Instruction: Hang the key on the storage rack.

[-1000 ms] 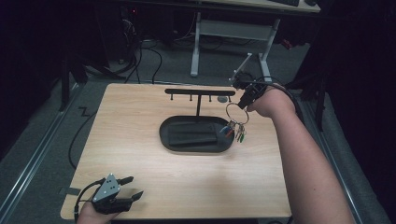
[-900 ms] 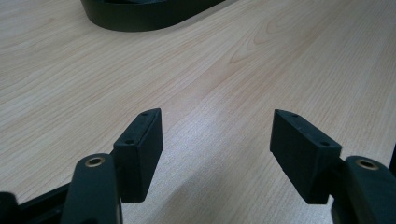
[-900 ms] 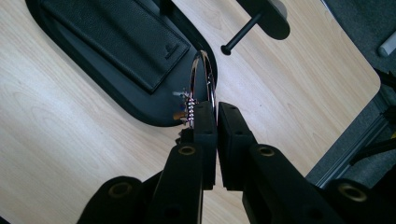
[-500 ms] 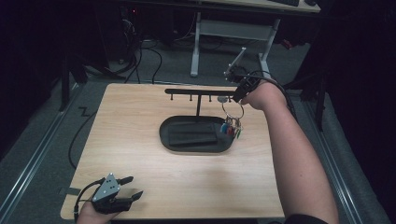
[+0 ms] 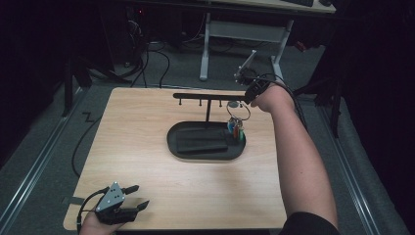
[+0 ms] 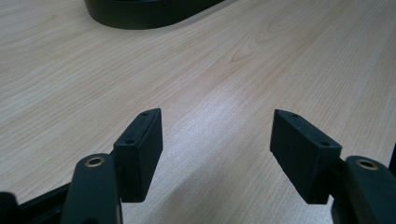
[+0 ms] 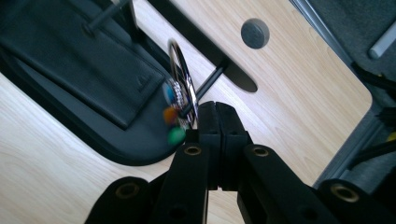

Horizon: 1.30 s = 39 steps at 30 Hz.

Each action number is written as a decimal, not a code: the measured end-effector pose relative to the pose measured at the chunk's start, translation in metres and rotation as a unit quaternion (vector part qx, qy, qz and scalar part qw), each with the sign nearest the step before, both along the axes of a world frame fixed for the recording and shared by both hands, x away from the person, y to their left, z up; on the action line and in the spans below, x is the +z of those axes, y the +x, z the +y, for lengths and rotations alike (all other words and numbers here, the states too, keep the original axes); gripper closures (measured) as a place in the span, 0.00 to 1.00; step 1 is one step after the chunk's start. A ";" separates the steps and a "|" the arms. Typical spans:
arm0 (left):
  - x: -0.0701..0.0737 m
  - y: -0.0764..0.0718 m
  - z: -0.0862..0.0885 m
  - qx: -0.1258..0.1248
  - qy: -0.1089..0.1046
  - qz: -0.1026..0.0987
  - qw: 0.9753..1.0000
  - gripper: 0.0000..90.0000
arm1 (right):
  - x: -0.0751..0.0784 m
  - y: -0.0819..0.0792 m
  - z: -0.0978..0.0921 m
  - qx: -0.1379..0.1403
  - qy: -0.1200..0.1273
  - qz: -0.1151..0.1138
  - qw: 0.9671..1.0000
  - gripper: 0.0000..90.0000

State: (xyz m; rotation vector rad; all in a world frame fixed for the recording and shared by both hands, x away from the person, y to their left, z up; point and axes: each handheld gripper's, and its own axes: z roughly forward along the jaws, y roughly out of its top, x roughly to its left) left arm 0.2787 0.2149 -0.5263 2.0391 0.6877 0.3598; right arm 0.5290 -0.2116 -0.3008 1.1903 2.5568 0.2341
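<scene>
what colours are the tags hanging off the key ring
Blue, orange and green tags on the key ring, clearest in the right gripper view.

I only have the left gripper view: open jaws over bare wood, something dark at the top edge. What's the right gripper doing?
Observer: The right gripper is shut on a key ring.
Operator: And the dark thing at my top edge?
Observer: A black oval tray with a dark wallet lying in it.
Operator: Where is the ring held?
Observer: Beside the right end peg of a rack that stands in the tray. I cannot tell whether it is hooked on.
</scene>
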 end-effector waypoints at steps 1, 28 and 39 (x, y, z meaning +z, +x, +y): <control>0.000 0.000 0.000 -0.001 0.000 0.001 1.000 0.39 | -0.001 0.000 -0.001 0.004 0.007 -0.005 1.000 1.00; 0.000 0.000 -0.005 -0.005 0.009 0.000 1.000 0.39 | -0.036 -0.058 -0.024 -0.003 0.050 -0.024 0.998 0.93; -0.002 0.000 -0.006 -0.009 0.018 0.006 1.000 0.39 | -0.080 -0.095 -0.043 -0.031 0.135 -0.070 0.988 0.44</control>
